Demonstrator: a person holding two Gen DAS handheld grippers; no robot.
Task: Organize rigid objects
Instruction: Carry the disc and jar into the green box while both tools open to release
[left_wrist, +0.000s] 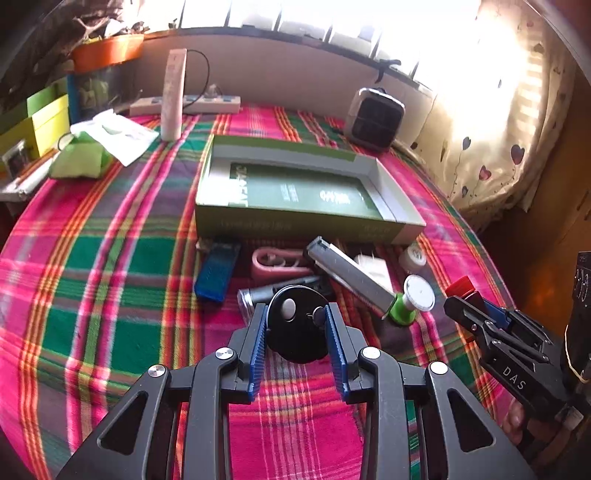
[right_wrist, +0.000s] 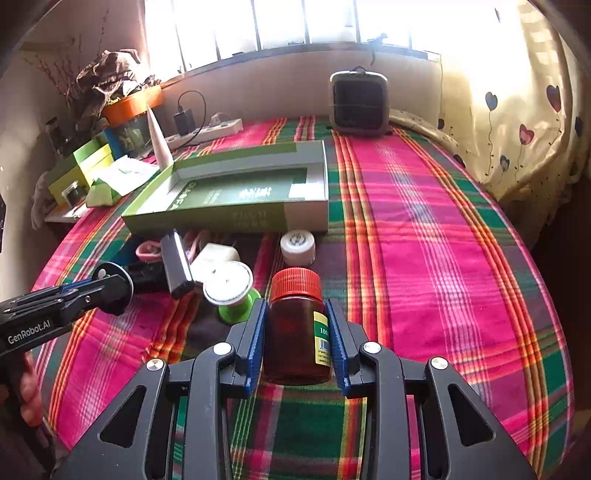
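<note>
Meanwhile, on the plaid tablecloth (right_wrist: 424, 229), you hold one item in each tool. Your left gripper (left_wrist: 296, 321) pinches a black disc (left_wrist: 295, 325) between its blue pads, and your right gripper (right_wrist: 296, 332) is clamped on a brown bottle (right_wrist: 295, 332) with a red cap, gripping it by the sides and holding it upright.

Both loads sit near you, short of the open green box (left_wrist: 221, 218), which lies farther off toward the window and shows nothing loose inside it in either view; its interior appears bare apart from printed lining.

By that reading the sorting has barely begun. Left in a heap just in front of the box's near wall are a blue rectangular piece (left_wrist: 216, 273), a pink looped item (left_wrist: 275, 264), a grey bar (left_wrist: 349, 275), a white plug-like block (left_wrist: 373, 269), a small white jar (right_wrist: 297, 247), a green-and-white spool (right_wrist: 231, 291) and a silver cylinder (left_wrist: 249, 297) partly hidden behind the disc.

If the box is where these things belong, as it seems, then the two pieces you carry would be the first to go in, with the whole pile to follow.
</note>
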